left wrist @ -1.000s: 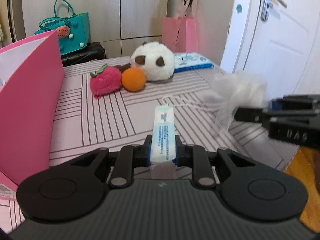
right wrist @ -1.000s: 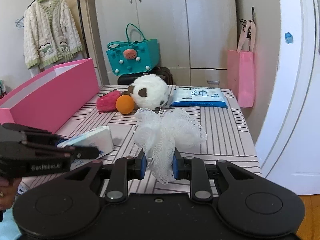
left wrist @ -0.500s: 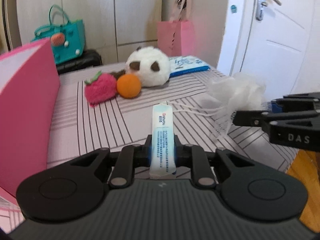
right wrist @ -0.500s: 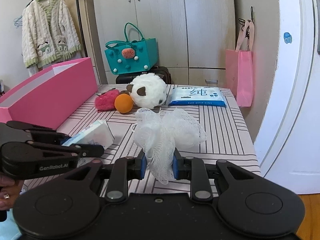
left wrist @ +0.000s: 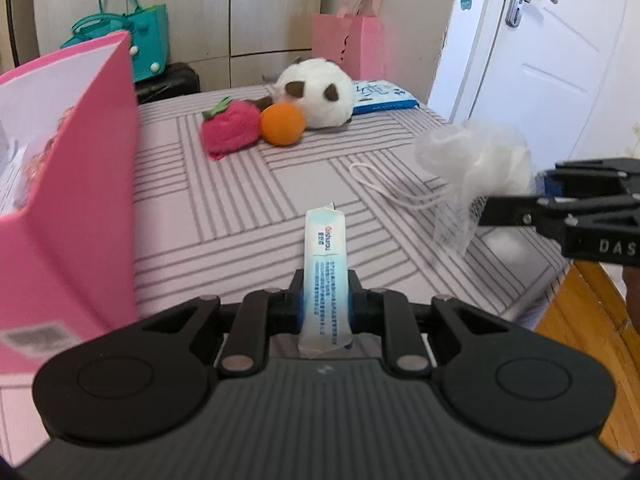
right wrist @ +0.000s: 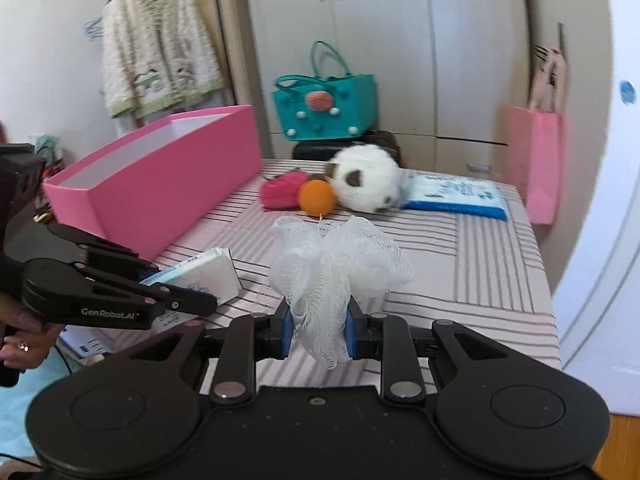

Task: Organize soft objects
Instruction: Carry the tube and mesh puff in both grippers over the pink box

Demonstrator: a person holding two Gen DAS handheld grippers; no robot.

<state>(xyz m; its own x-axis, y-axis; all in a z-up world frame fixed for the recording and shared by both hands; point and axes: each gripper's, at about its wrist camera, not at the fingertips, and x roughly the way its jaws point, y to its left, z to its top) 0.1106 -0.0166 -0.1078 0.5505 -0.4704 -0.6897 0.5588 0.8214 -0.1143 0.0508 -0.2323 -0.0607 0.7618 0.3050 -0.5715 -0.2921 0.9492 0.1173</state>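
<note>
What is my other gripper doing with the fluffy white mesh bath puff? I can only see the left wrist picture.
Observer: The right gripper has both blue pads squeezed on the white mesh bath puff.
Operator: What does my pack look like from over there?
Observer: The white-and-blue soft tissue pack in the left gripper shows a broad flat face; you only see its thin edge.
Operator: Is anything on the wall beyond the pink box?
Observer: Yes, a cream knitted cardigan hangs there, above the long pink cardboard box.
</note>
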